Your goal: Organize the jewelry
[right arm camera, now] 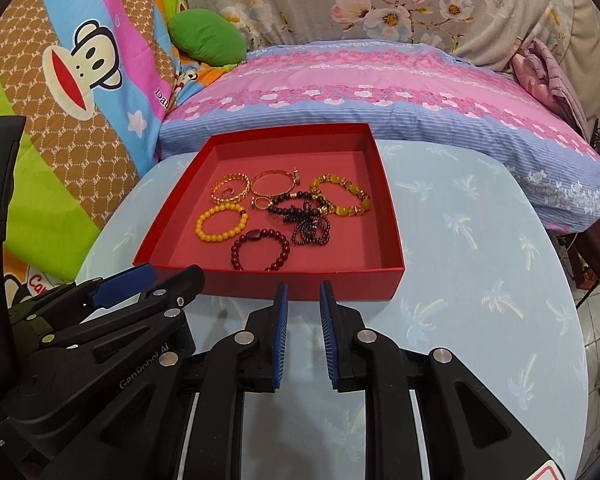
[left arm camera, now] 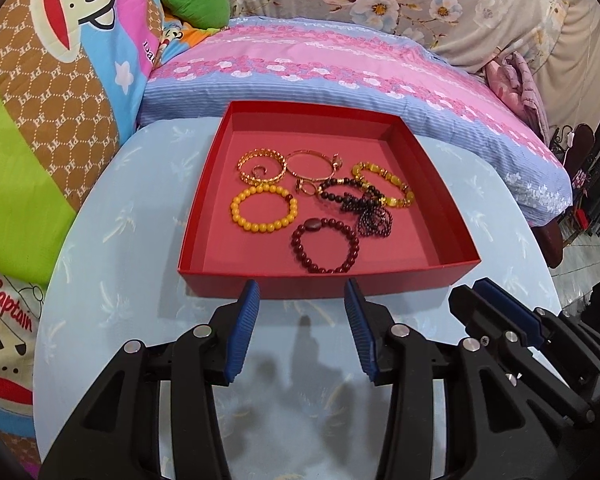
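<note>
Lying jumbled: beaded, gold bracelets (left arm camera: 325, 201) | red tray (left arm camera: 324, 284) | both jaws parted, empty

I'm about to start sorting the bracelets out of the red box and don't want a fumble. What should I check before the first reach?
1. Left tool empty, jaws apart: ok.
2. Right tool empty, jaws only narrowly apart: not ok for a beaded bracelet.
3. Red box flat on the table, just ahead of both tools: ok.
4. Dark red bead bracelet lies apart, nearest: ok.
5. Black bead strands tangled, overlapping the yellow-green bracelet: not ok.
6. Place to sort into: cannot tell.
</note>
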The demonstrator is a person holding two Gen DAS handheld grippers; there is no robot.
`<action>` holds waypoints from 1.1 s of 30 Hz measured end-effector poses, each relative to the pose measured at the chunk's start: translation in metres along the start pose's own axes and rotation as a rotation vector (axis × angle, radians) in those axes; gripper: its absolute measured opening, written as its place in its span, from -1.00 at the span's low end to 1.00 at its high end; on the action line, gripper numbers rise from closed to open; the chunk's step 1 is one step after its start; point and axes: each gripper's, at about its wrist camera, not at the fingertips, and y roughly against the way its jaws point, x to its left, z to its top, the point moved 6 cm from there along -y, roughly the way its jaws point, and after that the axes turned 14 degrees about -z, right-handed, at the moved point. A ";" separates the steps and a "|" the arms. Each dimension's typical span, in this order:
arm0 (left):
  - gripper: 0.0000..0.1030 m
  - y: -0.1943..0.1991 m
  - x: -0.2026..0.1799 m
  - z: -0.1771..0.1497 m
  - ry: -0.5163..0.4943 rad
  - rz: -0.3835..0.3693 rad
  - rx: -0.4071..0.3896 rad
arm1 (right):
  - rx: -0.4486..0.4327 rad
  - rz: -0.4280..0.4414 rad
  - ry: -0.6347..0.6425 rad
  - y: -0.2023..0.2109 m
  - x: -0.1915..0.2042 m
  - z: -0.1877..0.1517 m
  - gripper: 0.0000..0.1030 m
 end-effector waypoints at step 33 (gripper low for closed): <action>0.53 0.004 0.022 -0.033 0.007 0.106 0.016 | -0.002 -0.068 -0.007 0.005 -0.014 -0.028 0.19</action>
